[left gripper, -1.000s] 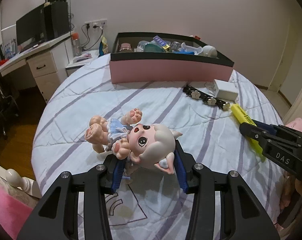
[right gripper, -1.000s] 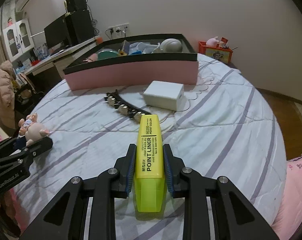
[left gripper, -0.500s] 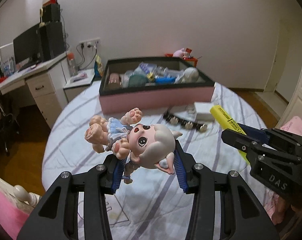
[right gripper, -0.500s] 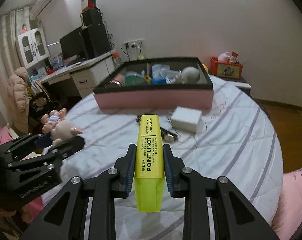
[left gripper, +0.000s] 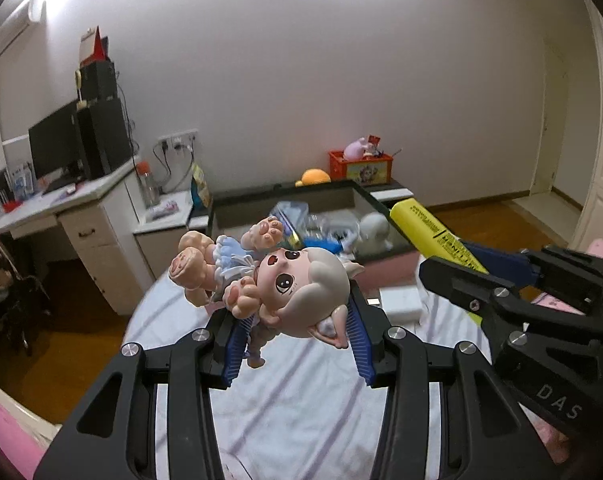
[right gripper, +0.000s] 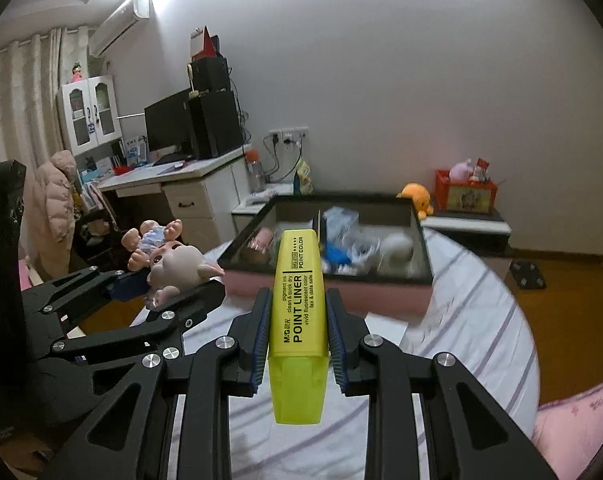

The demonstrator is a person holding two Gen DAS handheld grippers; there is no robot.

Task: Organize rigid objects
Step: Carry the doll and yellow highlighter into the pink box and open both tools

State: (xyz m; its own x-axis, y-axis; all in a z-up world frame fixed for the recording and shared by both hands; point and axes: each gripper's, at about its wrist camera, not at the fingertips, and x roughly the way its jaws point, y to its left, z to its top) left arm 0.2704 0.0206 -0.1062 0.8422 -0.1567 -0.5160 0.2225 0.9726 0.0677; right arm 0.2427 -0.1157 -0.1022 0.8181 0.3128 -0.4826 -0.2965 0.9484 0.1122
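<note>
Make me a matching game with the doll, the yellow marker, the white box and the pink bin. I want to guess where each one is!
Things:
1. doll
2. yellow marker
3. white box
4. pink bin

Places:
A. lying on the striped bed cover
B. in the right tongs
C. at the far end of the bed, full of stuff
D. in the left tongs

Pairs: 1-D, 2-B, 3-A, 4-C

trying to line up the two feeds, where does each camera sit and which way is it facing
Left wrist: on the left gripper, facing the storage box on the bed; it grips a doll, right gripper alongside.
Right wrist: on the right gripper, facing the same box; it grips a highlighter.
Shared: box, doll, highlighter, desk.
</note>
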